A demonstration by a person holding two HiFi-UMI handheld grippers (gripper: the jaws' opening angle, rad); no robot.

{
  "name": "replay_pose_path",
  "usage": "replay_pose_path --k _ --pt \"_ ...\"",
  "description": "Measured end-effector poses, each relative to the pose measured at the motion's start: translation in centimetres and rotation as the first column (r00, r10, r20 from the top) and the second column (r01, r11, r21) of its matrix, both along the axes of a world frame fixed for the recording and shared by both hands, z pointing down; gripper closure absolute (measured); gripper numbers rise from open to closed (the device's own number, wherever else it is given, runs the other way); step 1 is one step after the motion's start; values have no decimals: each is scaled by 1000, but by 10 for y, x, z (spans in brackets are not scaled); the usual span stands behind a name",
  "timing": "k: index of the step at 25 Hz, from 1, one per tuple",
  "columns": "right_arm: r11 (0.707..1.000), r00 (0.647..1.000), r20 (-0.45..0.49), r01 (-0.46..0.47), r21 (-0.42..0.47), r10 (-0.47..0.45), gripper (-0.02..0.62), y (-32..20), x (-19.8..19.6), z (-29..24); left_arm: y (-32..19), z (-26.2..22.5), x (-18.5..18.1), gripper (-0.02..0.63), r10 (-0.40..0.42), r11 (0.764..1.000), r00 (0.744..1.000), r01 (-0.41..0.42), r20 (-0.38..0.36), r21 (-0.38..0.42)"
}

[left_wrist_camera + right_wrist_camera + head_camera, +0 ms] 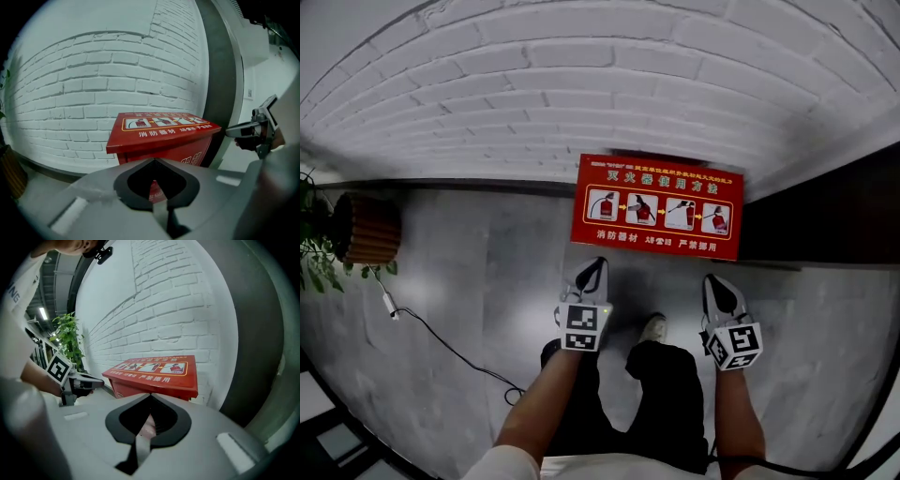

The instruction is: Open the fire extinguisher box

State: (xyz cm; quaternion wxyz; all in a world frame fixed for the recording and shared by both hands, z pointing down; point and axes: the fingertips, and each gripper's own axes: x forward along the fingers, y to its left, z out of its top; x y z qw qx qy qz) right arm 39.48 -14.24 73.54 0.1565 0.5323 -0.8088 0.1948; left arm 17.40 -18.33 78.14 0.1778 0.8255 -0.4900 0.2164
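Observation:
The red fire extinguisher box (658, 206) stands on the floor against the white brick wall, lid closed, with an instruction label on top. My left gripper (589, 278) hovers just short of the box's front left, and my right gripper (720, 291) hangs near its front right. Neither touches the box. Both are shut with nothing in them. In the left gripper view the box (161, 131) lies ahead beyond the shut left gripper (154, 160), and the right gripper (243, 131) shows at the right. The right gripper view has the box (154, 373) ahead of the right gripper (151, 394).
A potted plant in a slatted wooden pot (361, 228) stands at the left by the wall. A thin cable (441, 347) runs across the grey floor. A dark wall panel (825, 225) adjoins the box on the right. The person's shoe (652, 328) is below the box.

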Motion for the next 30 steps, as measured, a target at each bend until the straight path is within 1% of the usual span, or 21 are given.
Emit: replay_pose_path --k 3,6,12,17,22,25,30 --pt "1000 1000 -18 4 12 -4 588 -7 -3 7 -7 17 7 603 5 1000 1000 -5 -1 -7" --pt "1000 1000 -15 -3 -11 3 588 -16 -6 22 -15 25 10 603 1 1000 1000 -1 -5 -13" --pt "999 999 -2 -35 -28 35 588 -23 -4 27 -29 16 16 601 3 1000 999 -3 -34 11" --pt "999 999 0 -40 -29 40 588 -11 -3 21 -33 11 18 603 -2 1000 998 2 -57 -7" --pt "999 999 14 -51 -6 51 588 -22 -5 10 -39 -6 21 603 9 1000 998 -8 -58 18" --pt "999 999 21 -50 16 49 588 -32 -7 -7 -44 -18 21 603 14 1000 999 -13 -38 16" --pt "999 999 26 -38 18 37 588 -33 -11 -36 -51 -58 18 603 4 999 999 -2 -44 49"
